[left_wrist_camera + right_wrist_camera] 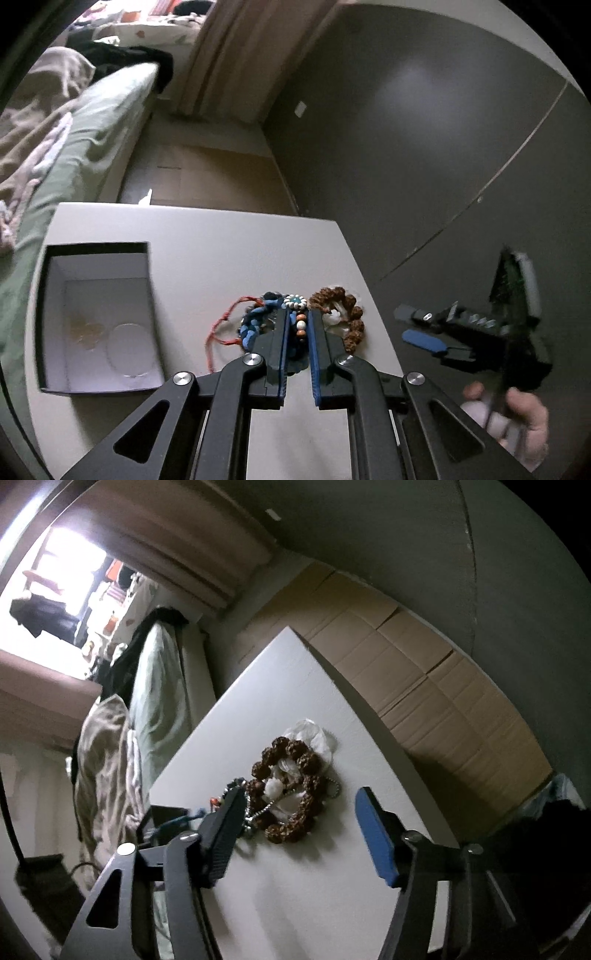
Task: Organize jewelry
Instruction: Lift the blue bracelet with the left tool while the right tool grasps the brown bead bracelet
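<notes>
White tabletop [207, 236]. Bed with green sheet [99, 122] and crumpled beige blanket [33, 122] beside it. Flattened cardboard [424, 672] on floor. Beige curtain [236, 55] by grey wall [406, 110].

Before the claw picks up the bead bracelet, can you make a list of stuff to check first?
1. Left claw around the beaded bracelet: ok, its blue pads sit on either side of the beads.
2. Firm grip on it: cannot tell, a gap shows between the pads.
3. Other jewelry out of the way: not ok, the blue cord bracelet and brown seed bracelet lie right against it and may get dragged.
4. Box ready: ok, open on the table, left of the pile.
5. Right claw out of the way: ok, open, holding nothing.
</notes>
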`<act>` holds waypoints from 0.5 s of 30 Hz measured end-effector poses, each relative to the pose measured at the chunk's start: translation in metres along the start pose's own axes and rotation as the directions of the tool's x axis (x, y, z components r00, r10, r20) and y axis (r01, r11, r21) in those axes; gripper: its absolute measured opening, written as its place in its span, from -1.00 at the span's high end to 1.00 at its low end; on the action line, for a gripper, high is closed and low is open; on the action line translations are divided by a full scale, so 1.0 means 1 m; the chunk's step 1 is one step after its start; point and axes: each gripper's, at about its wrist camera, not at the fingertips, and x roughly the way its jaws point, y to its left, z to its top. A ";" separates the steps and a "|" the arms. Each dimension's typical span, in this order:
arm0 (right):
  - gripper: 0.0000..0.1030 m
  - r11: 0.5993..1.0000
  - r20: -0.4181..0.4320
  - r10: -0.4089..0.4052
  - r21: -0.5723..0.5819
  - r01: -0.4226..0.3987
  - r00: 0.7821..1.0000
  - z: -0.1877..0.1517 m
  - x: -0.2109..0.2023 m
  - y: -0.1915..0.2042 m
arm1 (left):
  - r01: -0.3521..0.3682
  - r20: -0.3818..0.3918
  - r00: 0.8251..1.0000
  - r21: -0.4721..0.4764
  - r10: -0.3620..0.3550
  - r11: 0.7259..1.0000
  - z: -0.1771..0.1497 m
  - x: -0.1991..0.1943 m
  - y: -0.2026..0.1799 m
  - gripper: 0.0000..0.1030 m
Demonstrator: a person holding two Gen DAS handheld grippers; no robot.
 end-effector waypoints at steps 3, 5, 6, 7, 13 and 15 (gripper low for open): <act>0.15 0.999 -0.024 -0.027 -0.018 0.026 0.999 -0.002 0.013 0.001 | -0.006 0.015 1.000 -0.015 0.006 1.000 0.004 -0.006 0.008 0.81; 0.21 0.999 -0.038 -0.043 -0.023 0.042 0.998 -0.003 0.021 0.002 | -0.005 0.017 1.000 -0.032 0.006 0.999 0.005 -0.009 0.015 0.81; 0.23 0.998 -0.044 -0.050 -0.026 0.049 0.998 -0.004 0.025 0.002 | -0.006 0.017 1.000 -0.039 0.007 0.999 0.006 -0.009 0.018 0.81; 0.23 0.998 -0.048 -0.059 -0.031 0.057 0.997 -0.005 0.029 0.003 | -0.006 0.019 1.000 -0.045 0.007 0.999 0.007 -0.011 0.022 0.81; 0.23 0.993 -0.080 -0.114 -0.053 0.110 0.990 -0.004 0.056 0.011 | 0.000 0.040 0.999 -0.052 0.002 0.999 0.011 -0.029 0.036 0.81; 0.24 0.989 -0.064 -0.135 -0.065 0.130 0.989 -0.004 0.057 0.014 | 0.002 0.049 0.999 -0.062 0.002 0.998 0.012 -0.035 0.042 0.81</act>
